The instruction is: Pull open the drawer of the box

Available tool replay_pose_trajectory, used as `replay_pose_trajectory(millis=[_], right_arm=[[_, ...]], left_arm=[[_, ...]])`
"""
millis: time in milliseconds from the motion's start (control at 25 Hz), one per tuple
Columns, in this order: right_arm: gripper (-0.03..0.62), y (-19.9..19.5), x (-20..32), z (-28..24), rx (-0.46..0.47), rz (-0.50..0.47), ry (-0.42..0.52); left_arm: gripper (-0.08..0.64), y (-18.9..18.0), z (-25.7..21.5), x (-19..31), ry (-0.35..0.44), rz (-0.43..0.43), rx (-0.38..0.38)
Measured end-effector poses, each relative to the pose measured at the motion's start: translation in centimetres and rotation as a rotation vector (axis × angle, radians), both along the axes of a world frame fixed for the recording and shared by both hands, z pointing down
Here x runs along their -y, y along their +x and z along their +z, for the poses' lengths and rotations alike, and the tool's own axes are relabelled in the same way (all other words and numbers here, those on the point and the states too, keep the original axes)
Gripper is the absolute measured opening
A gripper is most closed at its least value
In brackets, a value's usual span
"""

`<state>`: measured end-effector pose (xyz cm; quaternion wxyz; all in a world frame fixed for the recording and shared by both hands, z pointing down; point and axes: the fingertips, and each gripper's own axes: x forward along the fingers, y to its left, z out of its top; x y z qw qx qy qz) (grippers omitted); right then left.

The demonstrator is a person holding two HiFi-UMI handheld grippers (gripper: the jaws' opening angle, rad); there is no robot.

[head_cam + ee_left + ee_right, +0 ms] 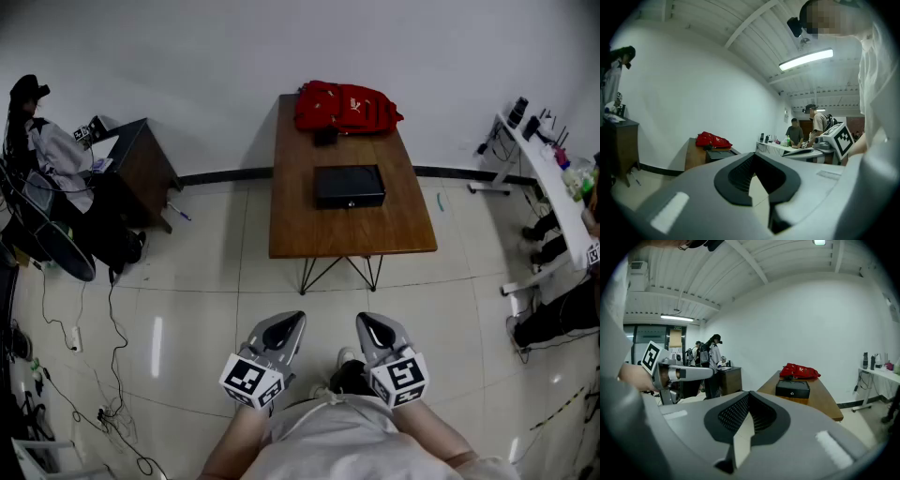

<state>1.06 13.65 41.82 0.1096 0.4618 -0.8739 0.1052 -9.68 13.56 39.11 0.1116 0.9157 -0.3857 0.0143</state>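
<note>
While hovering low by the body, left gripper [292, 323] and right gripper [367, 325], fingers [740, 173] tip to tip, gripping nothing. Well ahead of both, on the table [309, 234] — black box [349, 180], drawer [349, 200] closed.

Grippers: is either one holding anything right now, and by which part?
Nothing is held. The left gripper and the right gripper are both empty, jaw tips together, well short of the black box on the table.

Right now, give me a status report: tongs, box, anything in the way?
Left tongs, right tongs: shut, empty, near body. Black box on table, drawer closed, untouched. Open floor between, nothing blocking.
</note>
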Motion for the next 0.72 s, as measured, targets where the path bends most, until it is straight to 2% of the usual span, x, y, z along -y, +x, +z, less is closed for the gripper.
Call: replay_pose_trajectory(millis=[240,440,720], right_arm=[[0.006,1.3,5.3,1.6,0.007,0.008,-0.008],[0.006,3.0,12.8,1.5,0.021,0.01,0.007],[0.006,5.9,24.0,2.4,-0.019,-0.025,-0.023]], left_arm=[[0.006,0.4,1.9,4.7,-0.016,-0.021,-0.001],[0.006,3.5,2.5,11.3,0.025,0.034,0.118],[0.006,7.7,1.3,22.4,0.044,0.046,0.1]])
